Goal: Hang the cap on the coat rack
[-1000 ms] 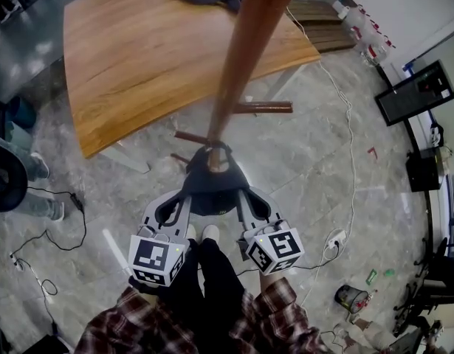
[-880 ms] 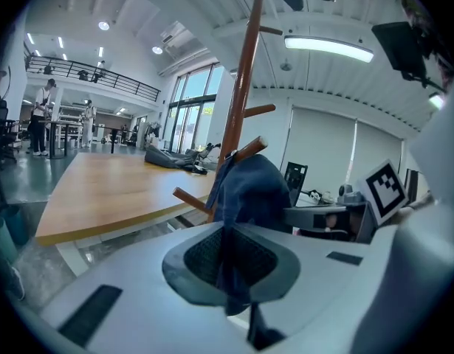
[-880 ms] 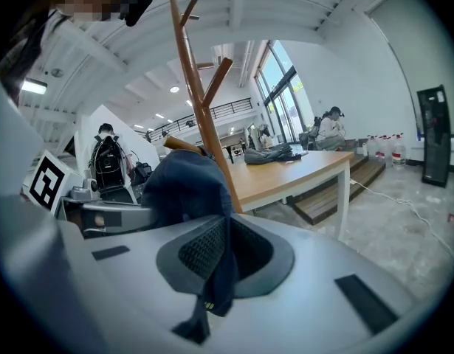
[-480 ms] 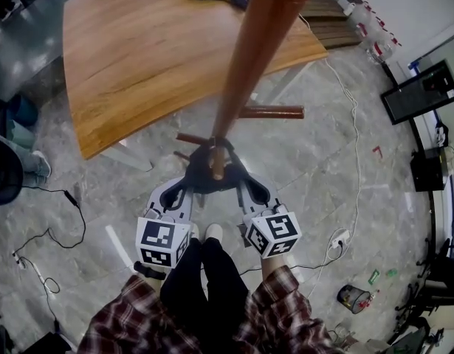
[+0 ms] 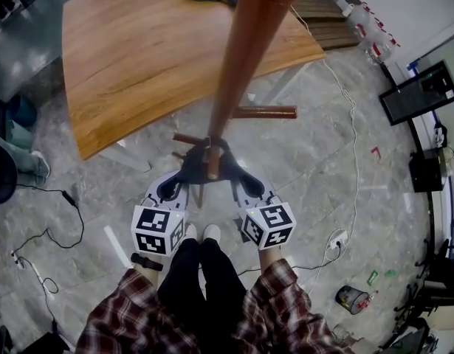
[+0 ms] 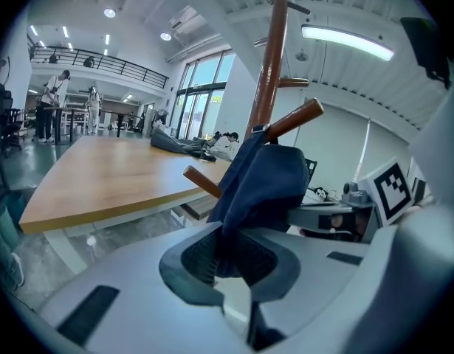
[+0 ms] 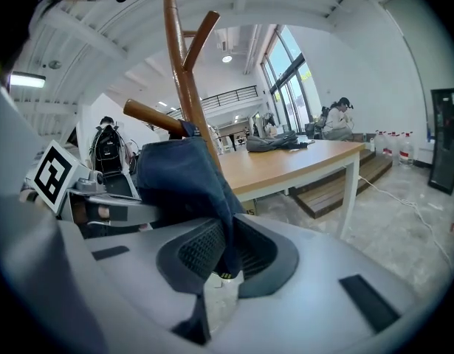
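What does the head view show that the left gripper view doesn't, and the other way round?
Head view only: the person's shoes, plaid sleeves and floor cables. Left gripper view only: the grip itself, the left gripper with its jaws shut on the cap fabric, plus a ceiling light and people standing far back. Both: the cap at a peg, the coat rack pole, the wooden table and the right gripper.
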